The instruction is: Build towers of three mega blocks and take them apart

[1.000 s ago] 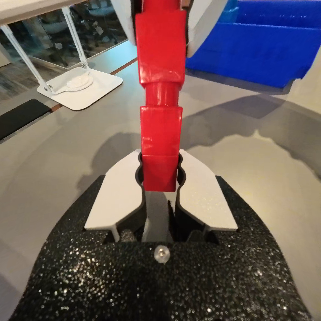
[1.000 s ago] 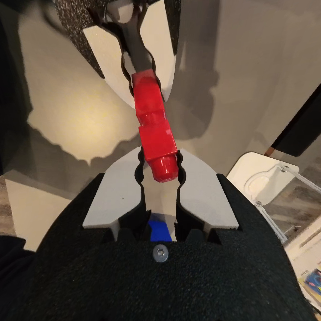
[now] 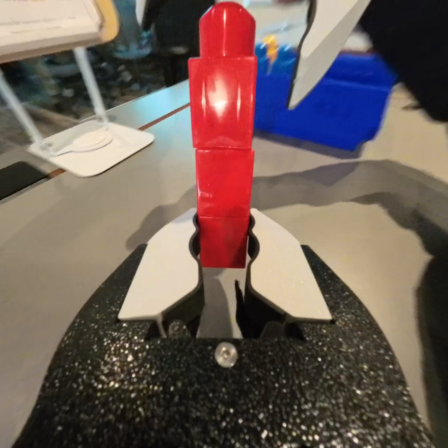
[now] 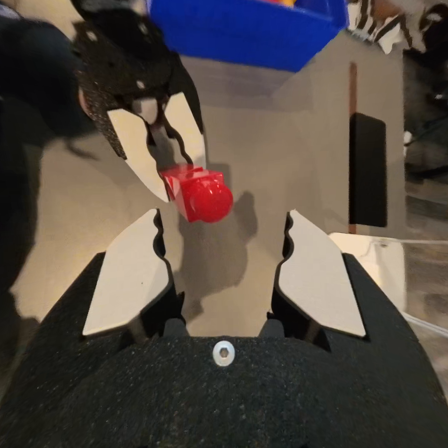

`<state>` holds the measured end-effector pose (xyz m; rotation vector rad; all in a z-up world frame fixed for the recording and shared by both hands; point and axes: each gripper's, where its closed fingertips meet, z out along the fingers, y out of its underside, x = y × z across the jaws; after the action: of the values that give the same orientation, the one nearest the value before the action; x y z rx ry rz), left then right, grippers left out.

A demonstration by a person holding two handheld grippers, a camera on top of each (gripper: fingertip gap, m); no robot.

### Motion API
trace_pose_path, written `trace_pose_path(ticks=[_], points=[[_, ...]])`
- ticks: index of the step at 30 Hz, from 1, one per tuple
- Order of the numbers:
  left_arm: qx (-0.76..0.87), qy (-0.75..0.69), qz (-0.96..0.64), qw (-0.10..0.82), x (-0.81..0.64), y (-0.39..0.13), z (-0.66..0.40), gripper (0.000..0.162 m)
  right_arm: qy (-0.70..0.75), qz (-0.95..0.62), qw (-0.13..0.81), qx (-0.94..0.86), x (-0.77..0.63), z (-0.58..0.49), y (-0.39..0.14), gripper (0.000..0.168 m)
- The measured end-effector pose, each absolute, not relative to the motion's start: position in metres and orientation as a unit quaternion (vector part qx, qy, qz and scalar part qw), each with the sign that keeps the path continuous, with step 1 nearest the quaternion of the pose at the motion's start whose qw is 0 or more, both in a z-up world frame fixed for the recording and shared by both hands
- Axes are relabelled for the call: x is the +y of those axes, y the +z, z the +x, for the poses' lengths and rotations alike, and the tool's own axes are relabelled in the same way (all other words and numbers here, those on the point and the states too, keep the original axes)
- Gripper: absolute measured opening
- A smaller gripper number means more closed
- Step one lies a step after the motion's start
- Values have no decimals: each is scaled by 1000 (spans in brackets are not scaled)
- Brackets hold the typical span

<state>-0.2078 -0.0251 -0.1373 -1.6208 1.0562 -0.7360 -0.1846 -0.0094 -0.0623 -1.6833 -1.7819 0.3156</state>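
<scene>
Nearest the camera in the left wrist view, the left gripper [image 3: 223, 240] is pinched on the lowest block of a red tower [image 3: 224, 150], its wavy white fingers [image 3: 164, 271] pressing the block's two sides while the stack of three red blocks sticks out forward, clear of the grey table [image 3: 72, 230] beneath it. The joints between the blocks look closed, and the rounded stud of the end block points away from the gripper. In the right wrist view, the right gripper [image 4: 221, 218] is spread wide and holds nothing; the tower's stud end [image 4: 208, 201] floats just beyond its fingertips, nearer the left finger than the right and not touching either. Farther off sits a blue bin [image 4: 242, 31] with a few coloured pieces showing at its rim, and beyond that a white stand base [image 3: 97, 145] at the table's edge. By the look of it the tower is built and the taking apart is to begin. The risk lies in the single grip at one end: the tower is a long lever, so a sideways push from the right gripper could twist the bottom block in the pinch or snap a joint other than the one meant. Closing off centre on the round stud could make the fingers slip off it, and a loosened block would drop to the table.
</scene>
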Motion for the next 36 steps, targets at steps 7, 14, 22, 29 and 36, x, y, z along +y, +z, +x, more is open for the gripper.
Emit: trace_pose_path(ticks=[7,14,22,29,36], points=[[461,-431,-601,491,-54,-119,-184,36,293,-641,344,-620,-45,-197,-72,76],[492,-449,-585,464,-73,-122,-160,61,313,-640,350,-609,-67,-181,-67,40],[467,-459,-572,494,-72,-105,-157,93,199,-693,434,-540,-59,-21,14,40],[423,-448,-594,517,-51,-107,-171,92,102,-773,392,-488,-37,149,11,40],[390,-440,-617,522,-35,-114,-171,90,149,-758,350,-530,-7,178,-65,40]])
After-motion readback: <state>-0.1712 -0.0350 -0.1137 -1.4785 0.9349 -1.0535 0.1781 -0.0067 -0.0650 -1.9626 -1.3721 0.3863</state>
